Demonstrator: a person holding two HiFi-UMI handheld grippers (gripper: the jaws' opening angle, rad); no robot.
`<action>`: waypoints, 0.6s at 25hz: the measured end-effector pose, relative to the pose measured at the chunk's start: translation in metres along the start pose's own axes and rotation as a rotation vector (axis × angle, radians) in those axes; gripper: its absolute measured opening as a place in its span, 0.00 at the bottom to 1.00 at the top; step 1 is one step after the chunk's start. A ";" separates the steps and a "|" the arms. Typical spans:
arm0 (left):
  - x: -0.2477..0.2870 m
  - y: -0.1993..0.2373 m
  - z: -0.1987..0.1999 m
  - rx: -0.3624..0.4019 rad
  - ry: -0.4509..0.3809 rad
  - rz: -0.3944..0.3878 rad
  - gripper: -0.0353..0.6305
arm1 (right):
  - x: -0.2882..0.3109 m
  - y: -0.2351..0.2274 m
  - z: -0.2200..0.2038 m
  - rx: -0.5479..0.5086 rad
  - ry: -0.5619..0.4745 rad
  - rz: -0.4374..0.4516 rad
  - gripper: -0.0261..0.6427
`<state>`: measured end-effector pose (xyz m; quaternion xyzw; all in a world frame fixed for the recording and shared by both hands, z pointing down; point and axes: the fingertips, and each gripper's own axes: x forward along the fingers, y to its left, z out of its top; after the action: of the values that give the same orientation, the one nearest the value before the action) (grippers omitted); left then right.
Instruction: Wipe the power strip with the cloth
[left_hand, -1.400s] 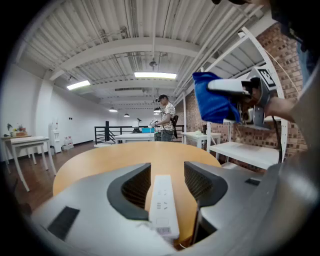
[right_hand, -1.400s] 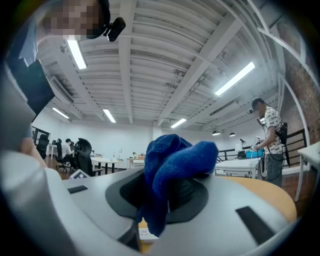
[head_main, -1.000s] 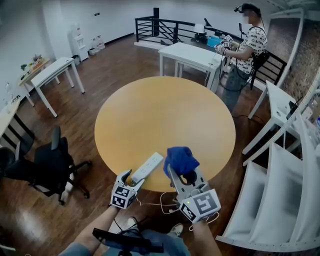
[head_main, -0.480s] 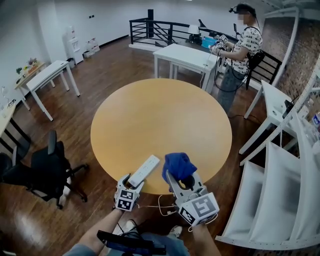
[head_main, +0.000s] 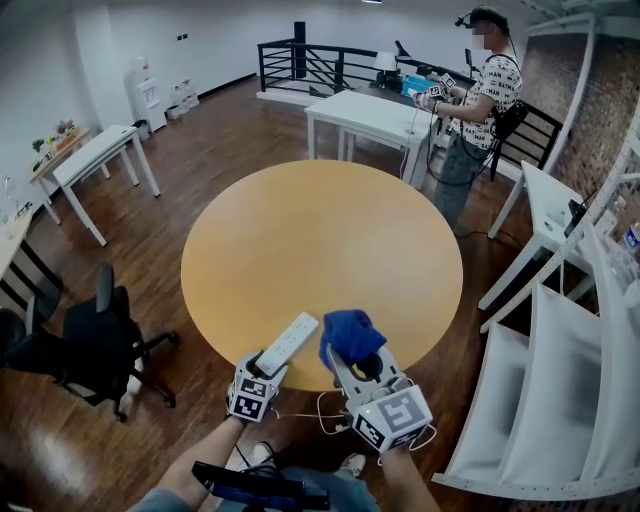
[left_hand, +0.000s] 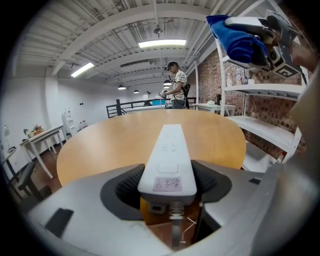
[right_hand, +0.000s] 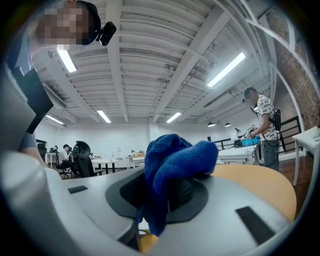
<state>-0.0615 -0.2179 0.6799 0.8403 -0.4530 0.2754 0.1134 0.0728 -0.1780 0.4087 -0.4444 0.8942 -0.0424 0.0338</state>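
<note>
Nearest us, our left gripper (head_main: 264, 361) is closing its jaws on the near end of the white power strip (head_main: 288, 343), pads against both its sides. Just to its right, our right gripper (head_main: 361, 357) pinches the bunched blue cloth (head_main: 350, 335), held above the table and apart from the strip. The strip lies at the near edge of the round wooden table (head_main: 320, 240), pointing away from us. Beyond, a person (head_main: 482, 95) stands beside a white table (head_main: 375, 112).

A round wooden table (head_main: 320, 230) carries a white strip (head_main: 290, 342) near its front edge, lying aslant on the top, its near end at the rim and its far end pointing inward toward the middle.
</note>
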 end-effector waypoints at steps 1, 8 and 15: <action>-0.001 -0.001 0.001 0.005 -0.003 -0.008 0.51 | 0.000 0.000 0.001 0.001 -0.003 -0.002 0.16; -0.011 -0.003 0.014 0.004 -0.051 -0.037 0.49 | 0.002 0.002 -0.002 -0.004 0.003 0.005 0.16; -0.026 0.001 0.044 -0.048 -0.148 -0.049 0.48 | 0.002 0.002 -0.001 0.005 0.003 0.013 0.16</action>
<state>-0.0579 -0.2190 0.6290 0.8663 -0.4458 0.1987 0.1068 0.0698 -0.1786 0.4092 -0.4385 0.8969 -0.0452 0.0339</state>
